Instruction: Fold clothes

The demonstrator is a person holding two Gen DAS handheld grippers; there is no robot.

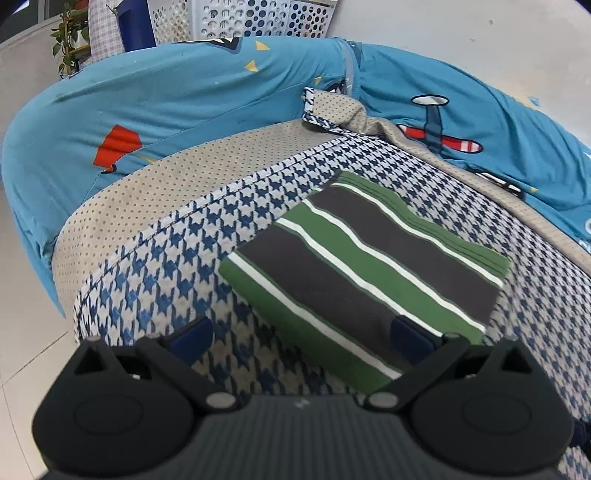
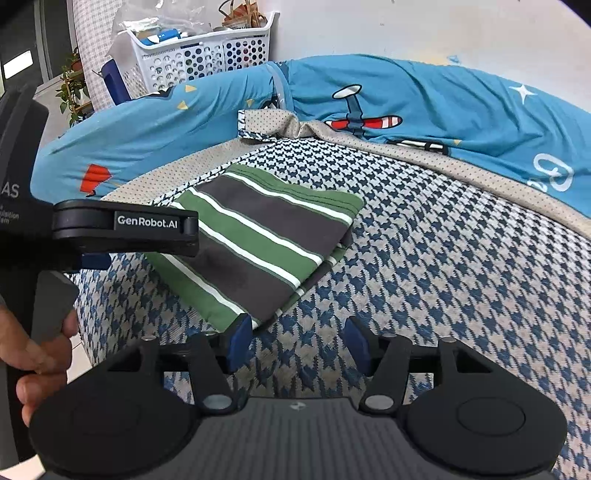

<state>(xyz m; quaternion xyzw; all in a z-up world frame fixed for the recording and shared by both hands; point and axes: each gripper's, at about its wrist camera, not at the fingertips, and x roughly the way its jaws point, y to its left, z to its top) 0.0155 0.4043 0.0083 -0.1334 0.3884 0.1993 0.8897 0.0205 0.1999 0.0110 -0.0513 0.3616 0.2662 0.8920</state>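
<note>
Left wrist view. Left tool [image 1: 301, 334]: jaws spread wide, released, nothing between the blue pads [image 1: 192, 338]; the right-hand pad sits over the near edge of the cloth, whether touching I cannot tell. Folded garment [image 1: 365, 266]: green, dark grey and white stripes, a flat rectangle lying on the houndstooth blanket [image 1: 155, 280], blue and white. Blanket's dotted beige underside [image 1: 147, 184] turned up along the far edge. Beneath and behind: blue bedsheet [image 1: 184, 96] with aeroplane and kite prints. Beyond the bed: white perforated laundry basket [image 1: 240, 18], contents not visible from here. Potted plant [image 1: 68, 40] at far left.

Right wrist view. Right tool [image 2: 297, 343]: jaws partly apart, released, only blanket between the pads; the left pad stands just beside the garment's near corner. Striped garment [image 2: 258, 240] lies left of centre on the houndstooth blanket [image 2: 461, 277]. The other tool [image 2: 125, 229] reaches in from the left above the garment's left edge, held by a person's hand [image 2: 40, 354]. White basket [image 2: 207, 51] behind the bed: holds clear plastic wrapping, a blue-and-white packet and a brown paper bag; further items too small to tell.
</note>
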